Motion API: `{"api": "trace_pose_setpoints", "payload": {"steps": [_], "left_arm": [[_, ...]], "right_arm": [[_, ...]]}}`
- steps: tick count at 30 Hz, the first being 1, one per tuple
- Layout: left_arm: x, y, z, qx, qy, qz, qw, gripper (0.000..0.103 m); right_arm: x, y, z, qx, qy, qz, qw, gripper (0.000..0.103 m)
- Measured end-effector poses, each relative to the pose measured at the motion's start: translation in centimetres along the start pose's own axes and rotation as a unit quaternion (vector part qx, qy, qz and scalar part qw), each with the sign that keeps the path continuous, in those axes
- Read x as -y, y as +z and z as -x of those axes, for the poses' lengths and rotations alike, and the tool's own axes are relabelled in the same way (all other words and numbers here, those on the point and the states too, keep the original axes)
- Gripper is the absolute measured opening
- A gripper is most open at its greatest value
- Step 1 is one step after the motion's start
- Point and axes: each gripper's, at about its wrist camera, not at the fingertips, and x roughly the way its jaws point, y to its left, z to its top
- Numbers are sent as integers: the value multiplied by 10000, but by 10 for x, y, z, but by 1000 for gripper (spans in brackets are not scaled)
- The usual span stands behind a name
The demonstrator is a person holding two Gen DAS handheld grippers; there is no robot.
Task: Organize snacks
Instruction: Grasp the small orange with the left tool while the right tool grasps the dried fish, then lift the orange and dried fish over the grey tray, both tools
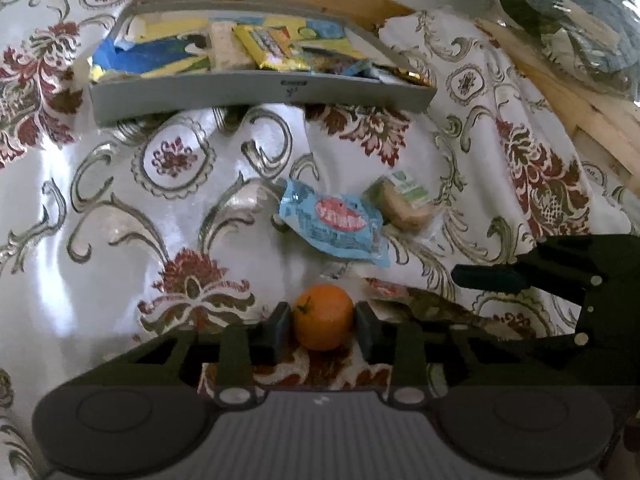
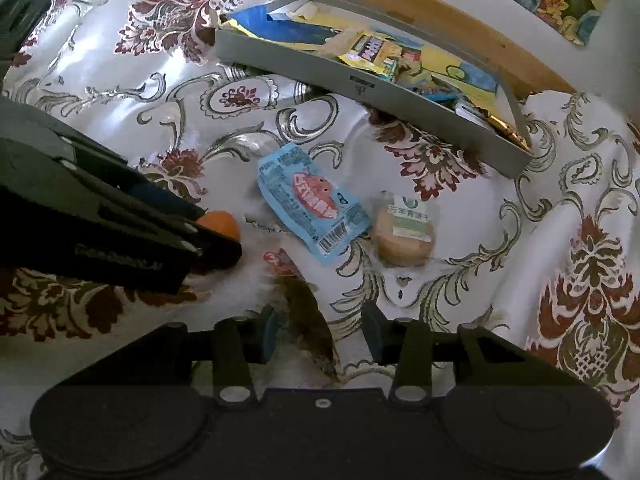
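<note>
Small orange fruit (image 1: 323, 316), round, green stem scar up-left, seen between two dark finger pads at near centre; contact not discernible. Light blue sachet (image 1: 334, 222) with red-pink oval logo laid flat, tilted, just beyond orange. Round pale biscuit (image 1: 406, 202) in clear wrap with green-white label placed just right of sachet. Grey tray (image 1: 256, 94) set far centre, filled with overlapping yellow and blue packets, pale bar among them.

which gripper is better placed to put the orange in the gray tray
Left. The left gripper already has the orange between its fingers, facing the gray tray. The right gripper is open over a brown packet.
</note>
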Motion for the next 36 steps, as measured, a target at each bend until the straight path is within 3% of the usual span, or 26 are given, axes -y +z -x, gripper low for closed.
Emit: {"api": "trace_pose_setpoints", "payload": {"steps": [4,11,23,29,36], "left_arm": [[1,-1,1,20,34,20,10000,37],[3,-3,6,90,236,94,9996,36],[9,-6,37,426,511,358,9971,36],[12,-6,52,600,572,457,9955,36],[16,-8,70,806,604,591,9932,36]], "right_arm": [[-7,0,0,18,21,186,9998,25],[-20,-1,3,120,-275,602,9977,16],[-50,-11,20,590,-834,1795,9784,13],[-58,-17,33,719,-1149,2037,9696,12],[-55,-14,54,1061,-1352,1839,9678,12]]}}
